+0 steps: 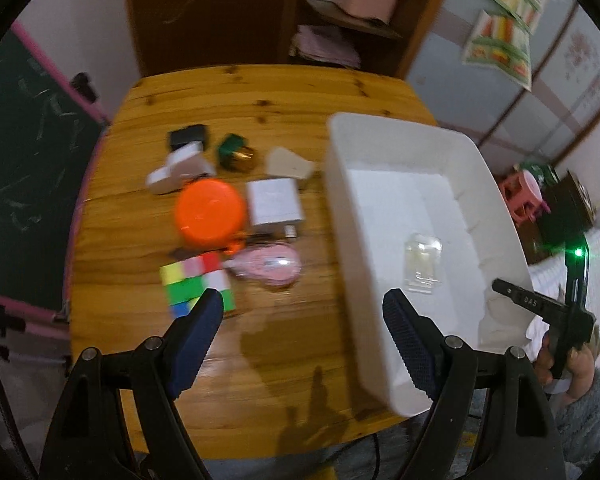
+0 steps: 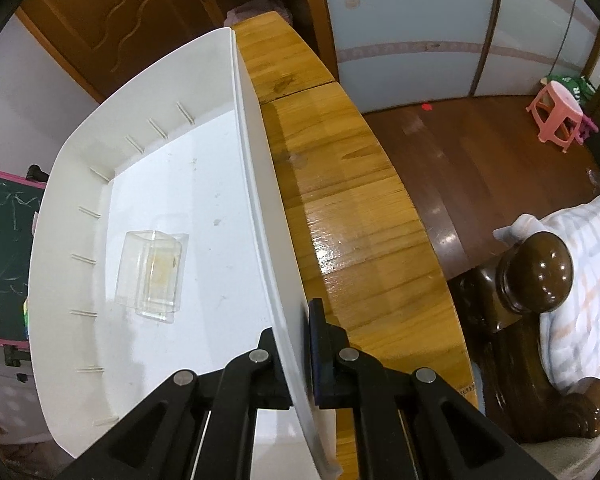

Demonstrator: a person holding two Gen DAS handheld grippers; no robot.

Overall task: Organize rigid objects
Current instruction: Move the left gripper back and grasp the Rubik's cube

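A white bin (image 1: 340,184) stands on the right of the wooden table (image 1: 268,92); a clear plastic box (image 1: 423,262) lies inside it, also seen in the right wrist view (image 2: 152,272). My right gripper (image 2: 300,364) is shut on the bin's right wall (image 2: 256,184). My left gripper (image 1: 302,328) is open and empty above the table's front, its right finger over the bin's left wall. Left of the bin lie an orange lid (image 1: 210,213), a white charger (image 1: 275,202), a colour cube (image 1: 196,284), a pink tape dispenser (image 1: 268,268), a green-gold object (image 1: 236,152), and white and black boxes.
A chalkboard (image 1: 24,184) stands left of the table. A cupboard with shelves (image 1: 340,20) is behind it. A pink stool (image 2: 556,116) stands on the floor at the right, and a wooden bedpost (image 2: 536,272) with bedding is close to the table's right edge.
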